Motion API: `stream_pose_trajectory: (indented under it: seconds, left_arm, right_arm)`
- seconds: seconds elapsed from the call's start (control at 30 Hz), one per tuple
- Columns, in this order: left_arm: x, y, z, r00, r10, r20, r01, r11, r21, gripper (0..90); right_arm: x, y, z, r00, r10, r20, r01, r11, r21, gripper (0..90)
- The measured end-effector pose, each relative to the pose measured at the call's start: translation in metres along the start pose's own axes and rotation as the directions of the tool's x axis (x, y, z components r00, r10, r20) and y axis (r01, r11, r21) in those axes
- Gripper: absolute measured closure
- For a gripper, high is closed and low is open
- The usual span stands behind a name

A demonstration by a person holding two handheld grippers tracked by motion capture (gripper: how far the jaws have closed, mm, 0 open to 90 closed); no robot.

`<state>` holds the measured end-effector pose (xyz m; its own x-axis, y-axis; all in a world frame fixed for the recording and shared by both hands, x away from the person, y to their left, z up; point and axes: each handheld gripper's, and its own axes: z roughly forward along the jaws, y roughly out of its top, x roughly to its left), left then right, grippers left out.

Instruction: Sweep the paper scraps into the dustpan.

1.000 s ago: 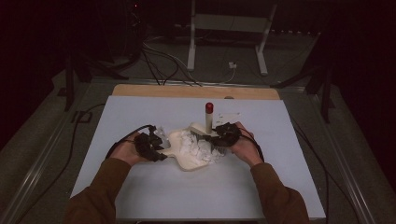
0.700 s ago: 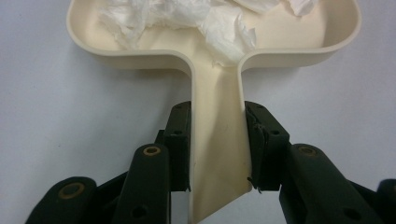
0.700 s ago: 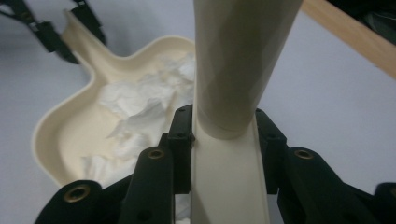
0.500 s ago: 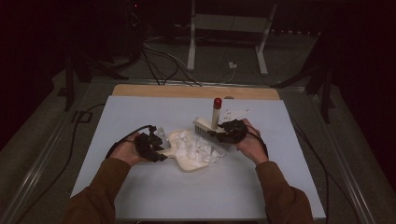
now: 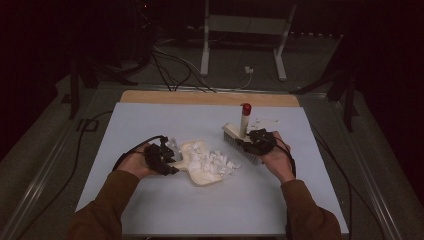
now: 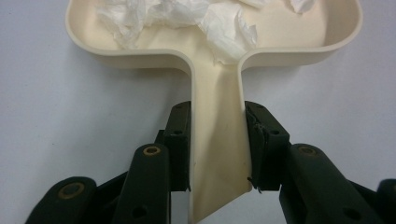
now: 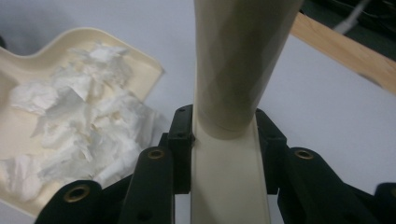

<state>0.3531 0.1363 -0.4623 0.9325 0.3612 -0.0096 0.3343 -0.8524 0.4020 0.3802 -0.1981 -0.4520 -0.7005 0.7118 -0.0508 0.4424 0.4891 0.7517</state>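
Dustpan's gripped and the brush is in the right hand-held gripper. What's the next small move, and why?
Probably bring the brush back down just right of the paper scraps and sweep them left. Some scraps spill over the dustpan's open edge onto the table, while the brush sits apart from them. The left hand-held gripper is shut on the dustpan's handle, so the pan should stay put; the right hand-held gripper clamps the brush.
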Motion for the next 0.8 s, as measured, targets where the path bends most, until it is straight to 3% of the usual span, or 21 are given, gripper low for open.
stream_pose_trajectory:
  seconds: [0.23, 0.47, 0.67, 0.8]
  left_arm:
    - [-0.003, 0.000, -0.001, 1.0000, 0.008, 0.000, -0.008, 1.0000, 0.004, 66.1]
    - [-0.006, 0.000, 0.000, 0.9999, 0.013, -0.004, -0.013, 0.9999, 0.004, 66.1]
    - [-0.010, 0.000, 0.001, 0.9998, 0.018, -0.011, -0.018, 0.9998, 0.006, 66.1]
    - [-0.013, -0.001, 0.003, 0.9998, 0.016, -0.013, -0.016, 0.9999, 0.002, 66.1]
  right_arm:
    - [0.002, -0.008, -0.004, 0.9972, 0.008, 0.075, -0.011, 0.999, 0.045, 66.6]
    - [0.005, -0.015, -0.003, 0.9873, 0.021, 0.158, -0.029, 0.998, 0.051, 66.6]
    - [0.006, -0.021, 0.001, 0.9856, 0.095, 0.140, -0.101, 0.994, 0.035, 66.7]
    - [0.011, -0.020, 0.002, 0.9872, 0.097, 0.127, -0.103, 0.994, 0.040, 66.6]
